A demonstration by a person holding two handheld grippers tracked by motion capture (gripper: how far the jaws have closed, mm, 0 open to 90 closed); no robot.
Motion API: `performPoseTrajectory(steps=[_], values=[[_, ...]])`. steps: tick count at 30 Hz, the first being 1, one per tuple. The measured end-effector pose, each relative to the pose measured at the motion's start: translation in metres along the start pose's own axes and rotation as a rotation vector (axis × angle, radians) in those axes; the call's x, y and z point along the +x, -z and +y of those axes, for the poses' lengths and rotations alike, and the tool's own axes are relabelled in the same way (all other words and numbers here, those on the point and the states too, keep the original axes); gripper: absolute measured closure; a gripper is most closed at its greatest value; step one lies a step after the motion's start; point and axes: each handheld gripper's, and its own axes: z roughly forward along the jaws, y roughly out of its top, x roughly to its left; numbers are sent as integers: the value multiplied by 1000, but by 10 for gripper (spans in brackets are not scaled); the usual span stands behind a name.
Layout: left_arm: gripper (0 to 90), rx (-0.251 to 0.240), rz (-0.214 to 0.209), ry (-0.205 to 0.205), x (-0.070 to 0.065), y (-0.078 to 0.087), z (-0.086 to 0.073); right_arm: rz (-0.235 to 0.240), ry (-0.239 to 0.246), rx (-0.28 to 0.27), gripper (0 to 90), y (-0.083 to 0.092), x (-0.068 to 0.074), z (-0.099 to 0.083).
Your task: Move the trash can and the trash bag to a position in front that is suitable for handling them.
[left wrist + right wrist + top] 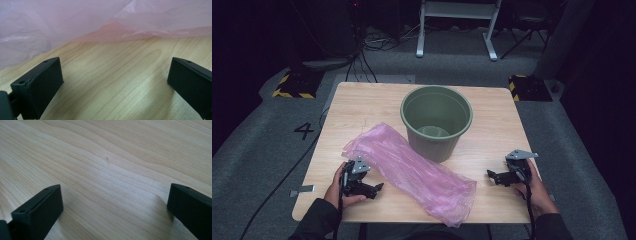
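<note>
Both grippers' jaws stand released beside the pink bag [412,172]; the green bucket [436,122] holds nothing.

Pink bag [75,20] cut off by top edge; pot [436,122] base hidden behind bag.

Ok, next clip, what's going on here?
A person sits at a wooden table with a gripper in each hand. A pink plastic bag lies flat in front of a green bucket. The left gripper rests beside the bag, open, with nothing between its fingers. The right gripper sits open on bare wood at the other side. Nothing is being held yet.
</note>
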Motion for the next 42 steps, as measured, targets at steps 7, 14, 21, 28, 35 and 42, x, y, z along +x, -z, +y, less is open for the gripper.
performPoseTrajectory(steps=[7, 14, 21, 28, 35, 42], values=[[0, -1, 0, 1, 0, 0, 0, 18, 19, -3, 25, 1, -1, -1], [0, -3, -9, -7, 1, -1, 1, 18, 36, -34, 129, 5, -1, -3], [0, -2, -8, -6, 1, -1, 1, 62, 35, -82, 190, 18, -8, 1], [0, -2, -11, -4, 1, -1, 1, 80, 76, -149, 221, 35, -5, 18], [0, -3, -19, -14, 3, -3, 3, 117, 124, -265, 229, 58, 16, 56], [3, -3, -8, -10, 2, -2, 2, 167, 190, -308, 211, 65, 37, 87]])
